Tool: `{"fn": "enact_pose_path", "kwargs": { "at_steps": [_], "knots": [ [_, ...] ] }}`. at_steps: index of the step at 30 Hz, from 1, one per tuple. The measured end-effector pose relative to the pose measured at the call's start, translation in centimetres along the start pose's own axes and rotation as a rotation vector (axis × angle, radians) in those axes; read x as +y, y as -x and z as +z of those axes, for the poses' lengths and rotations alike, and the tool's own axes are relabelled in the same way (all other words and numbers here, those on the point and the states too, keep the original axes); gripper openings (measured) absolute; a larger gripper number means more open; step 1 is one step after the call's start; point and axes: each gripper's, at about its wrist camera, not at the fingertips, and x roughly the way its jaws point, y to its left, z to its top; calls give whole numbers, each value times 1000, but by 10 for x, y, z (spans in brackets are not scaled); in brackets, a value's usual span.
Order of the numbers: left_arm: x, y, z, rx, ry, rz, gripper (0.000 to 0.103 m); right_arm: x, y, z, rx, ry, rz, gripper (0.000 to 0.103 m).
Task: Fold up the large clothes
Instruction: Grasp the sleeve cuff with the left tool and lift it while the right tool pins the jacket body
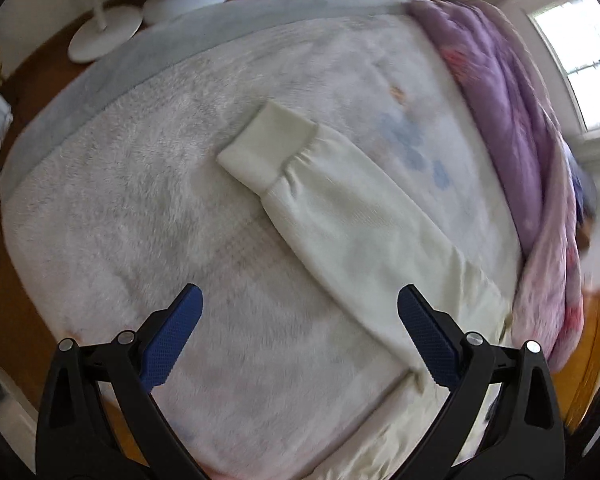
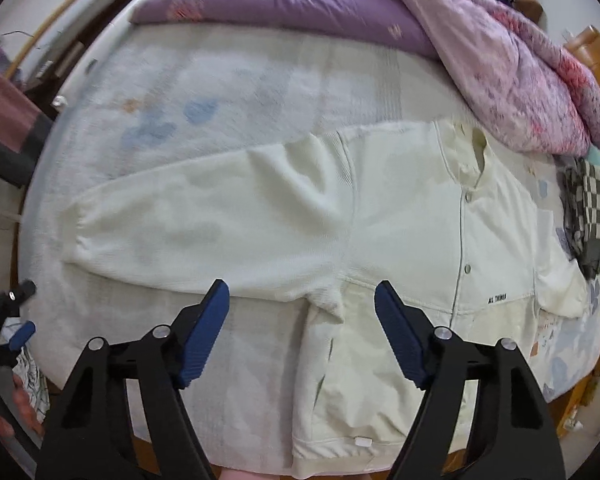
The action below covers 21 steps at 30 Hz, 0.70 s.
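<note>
Cream jacket [image 2: 412, 216] spread flat, front up, across white fuzzy bed cover [image 2: 236, 96]; snap buttons down the placket, small dark lettering near the lower chest, ribbed hem toward the near bed edge. Long sleeve [image 1: 340, 216] stretched out sideways over the cover, ending in a thick ribbed cuff [image 1: 266, 146], gathered folds where the cuff joins. Soft knit-like cloth on the sleeves, smoother panels on the body, a few shallow creases near the armpit. Purple floral quilt [image 2: 500, 64] bunched along the far side of the bed, puffy and rumpled; checkered dark garment [image 2: 588, 208] lying beside the jacket's other shoulder. Faint blue prints on the cover, grey band at its edge, white round fan base [image 1: 104, 36] on the wooden floor beyond. Left gripper [image 1: 300, 312] spread wide, blue textured pads bare, poised over the sleeve's upper part, gripping nothing. Right gripper [image 2: 302, 300] likewise parted, somewhat less wide, nothing clamped, poised over the armpit seam; contact with the cloth not clear from either view.
</note>
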Motion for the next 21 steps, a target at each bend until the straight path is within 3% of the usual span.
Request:
{"fn": "enact_pose_path", "kwargs": {
  "at_steps": [4, 6, 7, 13, 15, 16, 17, 19, 21],
  "knots": [
    [12, -37, 26, -1, 121, -4, 97, -11, -23, 1, 65, -21, -23, 71],
    [16, -53, 37, -30, 152, -12, 88, -17, -33, -2, 102, -25, -39, 71],
    [17, -64, 44, -30, 157, 4, 68, -21, -38, -4, 119, -28, -44, 71],
    [25, -116, 73, 4, 183, 97, 58, -33, -57, -12, 177, -40, -67, 71],
    [29, -118, 78, -34, 209, 116, 53, -35, -61, -13, 189, -39, -70, 71],
    [26, -119, 80, -47, 193, 144, 42, -37, -62, -13, 190, -39, -75, 71],
    [19, -117, 81, -64, 133, 236, 24, -40, -64, -13, 194, -42, -78, 71],
    [3, -113, 82, -81, 14, 318, 14, -47, -66, -13, 192, -54, -73, 71],
    [-13, -101, 78, -133, -58, 357, 12, -56, -67, -12, 174, -73, -43, 69]
  ]
}}
